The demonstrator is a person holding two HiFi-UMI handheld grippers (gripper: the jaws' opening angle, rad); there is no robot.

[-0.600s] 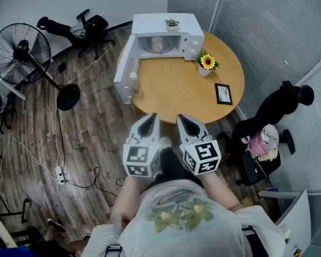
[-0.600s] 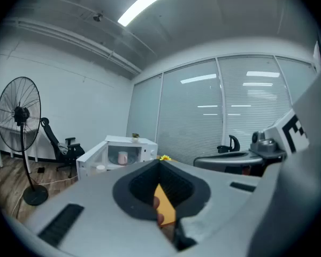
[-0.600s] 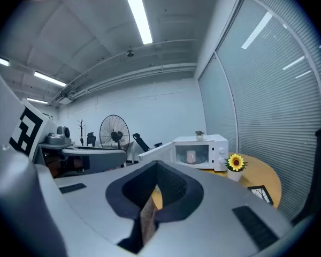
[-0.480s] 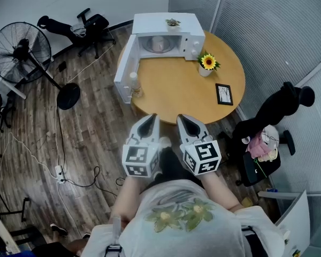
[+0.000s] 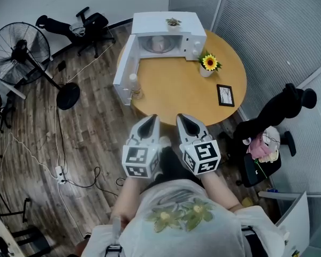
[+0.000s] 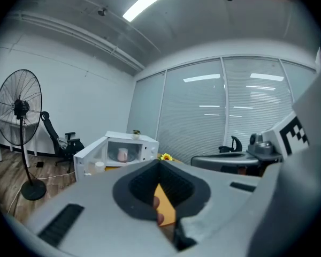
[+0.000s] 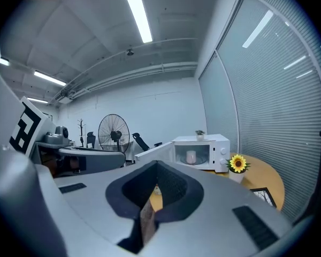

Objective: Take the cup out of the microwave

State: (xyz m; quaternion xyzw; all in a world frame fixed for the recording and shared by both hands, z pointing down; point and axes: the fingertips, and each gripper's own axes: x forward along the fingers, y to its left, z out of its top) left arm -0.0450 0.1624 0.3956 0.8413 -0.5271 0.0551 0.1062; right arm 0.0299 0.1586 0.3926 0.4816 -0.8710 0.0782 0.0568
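Note:
A white microwave (image 5: pixel 190 23) stands at the far edge of the round wooden table (image 5: pixel 176 92), its door (image 5: pixel 123 68) swung open to the left. Inside it sits a pale pink cup (image 5: pixel 157 44), also visible in the left gripper view as the cup (image 6: pixel 122 154) and in the right gripper view as the cup (image 7: pixel 191 157). My left gripper (image 5: pixel 151 116) and right gripper (image 5: pixel 182 116) are side by side at the table's near edge, far from the microwave. Both are shut with nothing held, and both point towards the microwave (image 6: pixel 140 142) (image 7: pixel 206 139).
A small bottle (image 5: pixel 132 82) stands on the table by the open door. A sunflower pot (image 5: pixel 208 64) and a picture frame (image 5: pixel 224 95) sit on the right side. A standing fan (image 5: pixel 21 52), office chairs (image 5: pixel 88 25) and floor cables (image 5: pixel 59 143) lie to the left.

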